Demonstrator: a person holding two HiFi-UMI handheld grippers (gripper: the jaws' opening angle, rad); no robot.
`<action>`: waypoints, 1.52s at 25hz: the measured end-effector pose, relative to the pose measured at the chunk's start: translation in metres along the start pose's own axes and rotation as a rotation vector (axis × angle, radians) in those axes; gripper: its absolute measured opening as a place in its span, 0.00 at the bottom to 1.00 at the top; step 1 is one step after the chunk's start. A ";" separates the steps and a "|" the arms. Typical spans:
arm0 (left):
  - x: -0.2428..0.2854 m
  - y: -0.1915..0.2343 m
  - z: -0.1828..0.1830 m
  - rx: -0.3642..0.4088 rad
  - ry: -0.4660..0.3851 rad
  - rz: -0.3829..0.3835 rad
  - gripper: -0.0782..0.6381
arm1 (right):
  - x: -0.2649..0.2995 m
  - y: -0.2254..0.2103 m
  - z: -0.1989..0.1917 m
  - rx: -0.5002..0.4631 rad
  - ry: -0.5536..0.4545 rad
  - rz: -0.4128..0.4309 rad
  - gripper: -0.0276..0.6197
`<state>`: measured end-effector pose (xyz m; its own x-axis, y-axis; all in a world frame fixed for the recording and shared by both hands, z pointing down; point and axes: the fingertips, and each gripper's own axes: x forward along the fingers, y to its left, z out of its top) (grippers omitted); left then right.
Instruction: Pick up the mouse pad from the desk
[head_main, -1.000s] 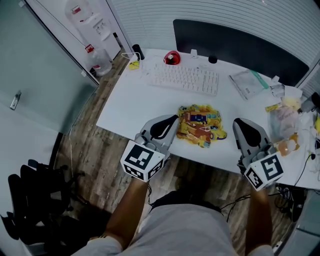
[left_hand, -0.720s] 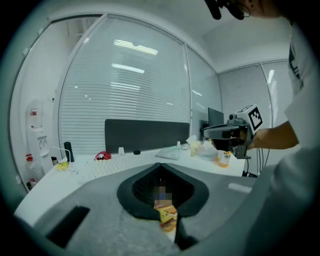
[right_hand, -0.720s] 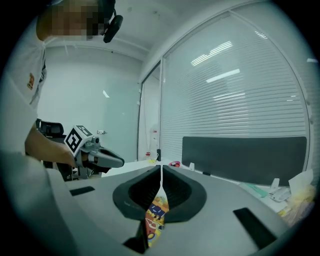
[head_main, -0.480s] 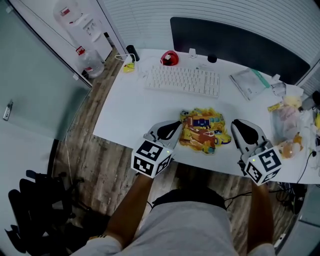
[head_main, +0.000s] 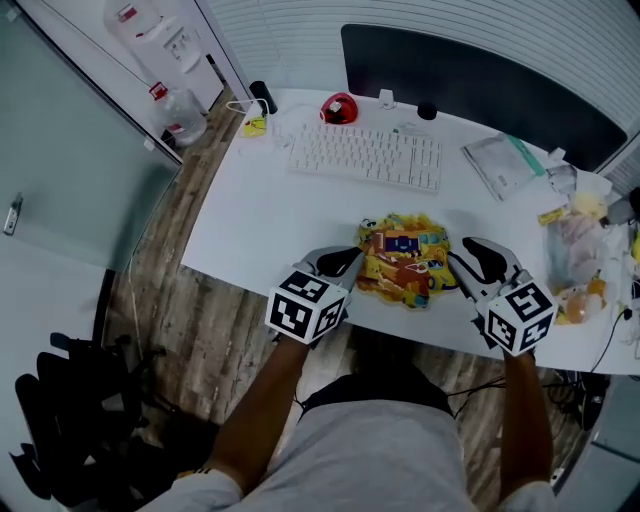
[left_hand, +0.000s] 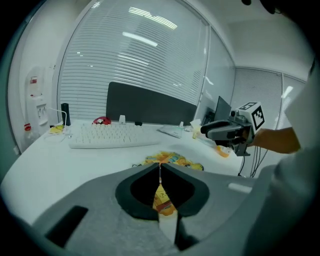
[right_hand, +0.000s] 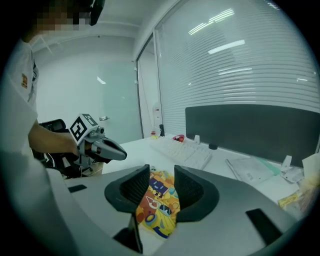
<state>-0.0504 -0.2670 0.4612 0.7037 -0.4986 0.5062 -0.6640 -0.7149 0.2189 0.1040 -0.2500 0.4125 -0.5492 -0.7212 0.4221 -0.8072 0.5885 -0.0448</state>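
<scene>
Right gripper view: right tongs (right_hand: 161, 172) just parting beside mouse pad (right_hand: 160, 206), left tongs (right_hand: 120, 153) clenched.

The left gripper's (left_hand: 160, 167) jaws are closed on each other in a thin seam. Under and just beyond them the colourful mouse pad (left_hand: 172, 160) lies flat near the desk's (left_hand: 55, 165) near edge. A white keyboard (left_hand: 115, 136) sits toward the far edge, with a red object (left_hand: 102, 120) behind it. At the right edge a hand (left_hand: 277, 140) holds the right gripper (left_hand: 206, 130) above the desk. Its jaws have just been opening, and nothing shows between them.
</scene>
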 end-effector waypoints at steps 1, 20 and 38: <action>0.001 0.000 -0.002 -0.011 0.008 0.000 0.13 | 0.002 -0.001 -0.004 0.003 0.015 0.009 0.26; 0.028 0.010 -0.040 -0.202 0.188 0.080 0.34 | 0.045 -0.045 -0.078 0.194 0.386 0.102 0.42; 0.040 0.016 -0.067 -0.266 0.294 0.120 0.40 | 0.067 -0.061 -0.106 0.376 0.491 0.073 0.42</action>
<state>-0.0500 -0.2658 0.5415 0.5409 -0.3813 0.7497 -0.8060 -0.4898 0.3323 0.1394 -0.2959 0.5402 -0.5144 -0.3794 0.7691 -0.8414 0.3962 -0.3674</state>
